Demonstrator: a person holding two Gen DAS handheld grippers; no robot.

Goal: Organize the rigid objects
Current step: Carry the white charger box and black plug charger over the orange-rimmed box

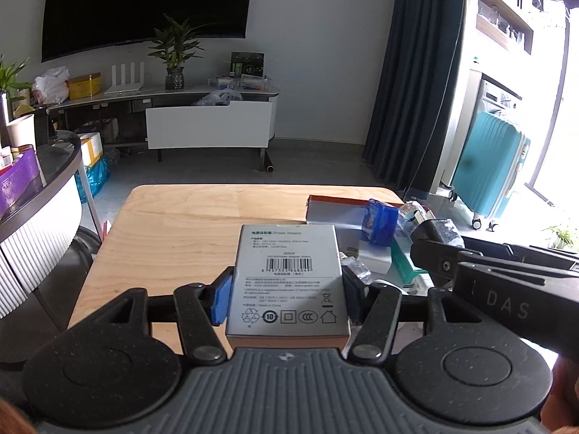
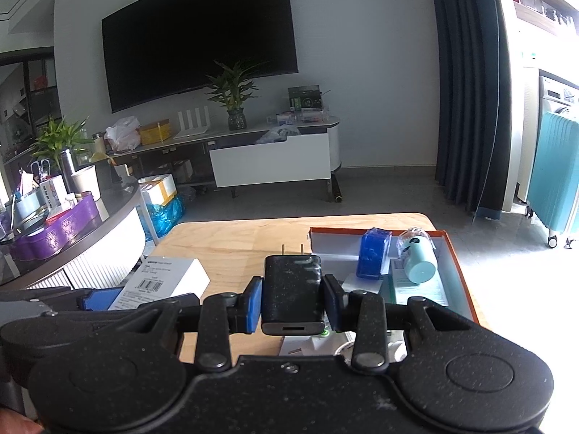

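My left gripper (image 1: 287,298) is shut on a white power-adapter box (image 1: 287,282), barcode side up, held over the wooden table (image 1: 181,224). The box also shows in the right wrist view (image 2: 163,280) at the left. My right gripper (image 2: 292,298) is shut on a black power adapter (image 2: 292,293), its two prongs pointing forward. An orange-rimmed tray (image 2: 459,256) at the table's right holds a blue box (image 2: 374,253), a teal bottle in clear wrap (image 2: 418,260) and flat packages.
The right gripper's body (image 1: 506,285) reaches in from the right in the left wrist view. A curved counter with a purple tray (image 2: 58,231) stands left. A TV stand (image 2: 275,155) and teal suitcase (image 1: 488,170) lie beyond the table.
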